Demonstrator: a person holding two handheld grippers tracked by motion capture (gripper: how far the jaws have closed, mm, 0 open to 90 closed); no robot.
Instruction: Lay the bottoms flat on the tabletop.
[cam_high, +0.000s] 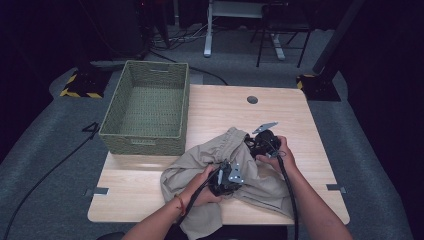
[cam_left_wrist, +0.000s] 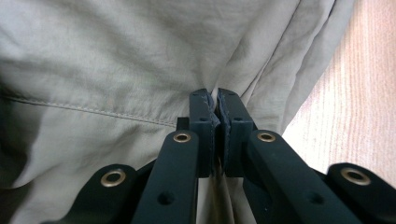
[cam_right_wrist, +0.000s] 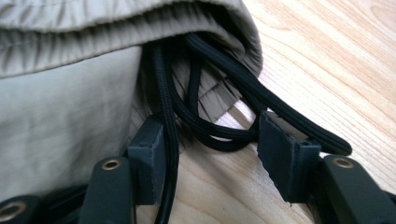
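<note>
Khaki shorts (cam_high: 220, 165) bunch in my left gripper (cam_left_wrist: 217, 105)'s pinch while my right gripper (cam_right_wrist: 210, 144), jaws spread, straddles the drawstring (cam_right_wrist: 219, 126), which I judge it must clamp next.

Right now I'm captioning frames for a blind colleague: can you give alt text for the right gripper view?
Two open black jaws of the right gripper straddle loops of black drawstring that hang from the gathered waistband of khaki shorts, lying on a light wooden table.

Black tools (cam_high: 226, 179), brass-ringed screws, orange wristband (cam_high: 178, 202)
</note>
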